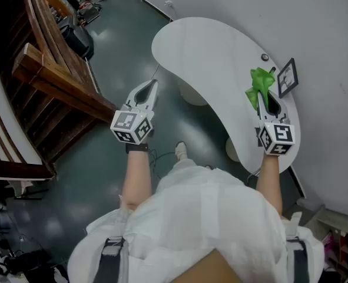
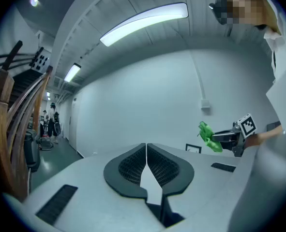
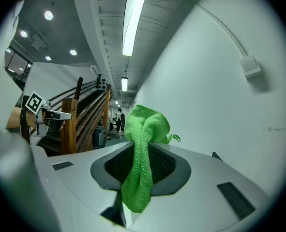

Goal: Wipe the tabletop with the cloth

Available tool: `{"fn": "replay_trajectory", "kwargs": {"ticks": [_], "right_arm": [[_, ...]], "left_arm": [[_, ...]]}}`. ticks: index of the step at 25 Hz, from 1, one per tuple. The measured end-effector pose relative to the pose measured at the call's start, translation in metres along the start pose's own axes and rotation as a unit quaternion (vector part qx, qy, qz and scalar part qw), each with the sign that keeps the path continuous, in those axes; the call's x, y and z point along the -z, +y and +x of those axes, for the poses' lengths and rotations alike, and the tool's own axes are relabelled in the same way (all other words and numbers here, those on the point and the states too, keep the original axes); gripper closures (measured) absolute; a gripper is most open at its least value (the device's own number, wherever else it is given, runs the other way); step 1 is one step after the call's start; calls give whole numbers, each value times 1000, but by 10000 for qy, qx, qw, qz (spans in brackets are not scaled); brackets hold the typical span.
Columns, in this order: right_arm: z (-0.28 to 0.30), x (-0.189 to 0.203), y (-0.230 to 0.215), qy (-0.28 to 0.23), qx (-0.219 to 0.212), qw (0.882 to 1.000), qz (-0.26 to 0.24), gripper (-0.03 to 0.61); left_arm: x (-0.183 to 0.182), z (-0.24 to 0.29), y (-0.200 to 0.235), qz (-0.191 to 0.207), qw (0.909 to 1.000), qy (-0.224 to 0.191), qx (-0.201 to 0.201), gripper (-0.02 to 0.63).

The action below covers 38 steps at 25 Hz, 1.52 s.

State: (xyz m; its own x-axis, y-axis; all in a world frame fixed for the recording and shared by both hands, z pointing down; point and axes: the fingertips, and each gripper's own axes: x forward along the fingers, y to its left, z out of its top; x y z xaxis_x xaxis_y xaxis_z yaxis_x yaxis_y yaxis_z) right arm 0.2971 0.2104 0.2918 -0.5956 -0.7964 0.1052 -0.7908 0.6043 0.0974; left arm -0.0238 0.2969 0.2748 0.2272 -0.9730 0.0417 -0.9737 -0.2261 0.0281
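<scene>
Left gripper (image 1: 153, 86): held out forward, jaws pressed together, nothing between them. Right gripper (image 1: 261, 96): held out forward, jaws clamped on green cloth (image 3: 142, 170), which bunches past tips. Left forearm (image 1: 133, 178), right forearm (image 1: 271, 181): bare, extended, well apart.

Open tabletop (image 1: 209, 58) — picture frame (image 1: 287, 78) at far edge

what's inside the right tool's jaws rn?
The green cloth, clamped in the right tool: bunched above the jaws, a tail hanging below. The pinched fold and jaw faces touching it are covered.
</scene>
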Motion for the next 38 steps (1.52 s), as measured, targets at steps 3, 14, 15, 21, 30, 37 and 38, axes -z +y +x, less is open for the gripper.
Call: {"fn": "replay_trajectory", "kwargs": {"ticks": [3, 14, 15, 21, 30, 37, 38], "right_arm": [[5, -4, 1, -58, -30, 10000, -30, 496], [10, -1, -1, -96, -64, 9999, 35, 496], [10, -1, 0, -98, -75, 9999, 36, 497], [11, -6, -1, -256, -240, 9993, 146, 497], [57, -3, 16, -155, -417, 9984, 355, 497], [132, 2, 30, 71, -460, 9984, 313, 495], [146, 0, 33, 94, -462, 9984, 303, 497]], "left_arm": [[-5, 1, 1, 51, 10000, -56, -3, 594], [-4, 5, -1, 89, 10000, -24, 5, 594], [-4, 5, -1, 93, 10000, -27, 1, 594], [-5, 6, -5, 135, 9999, -20, -41, 594], [5, 8, 43, 20, 9997, 104, -239, 594], [19, 50, 102, -128, 9997, 180, -130, 594], [19, 57, 115, -137, 9997, 178, -115, 594]]}}
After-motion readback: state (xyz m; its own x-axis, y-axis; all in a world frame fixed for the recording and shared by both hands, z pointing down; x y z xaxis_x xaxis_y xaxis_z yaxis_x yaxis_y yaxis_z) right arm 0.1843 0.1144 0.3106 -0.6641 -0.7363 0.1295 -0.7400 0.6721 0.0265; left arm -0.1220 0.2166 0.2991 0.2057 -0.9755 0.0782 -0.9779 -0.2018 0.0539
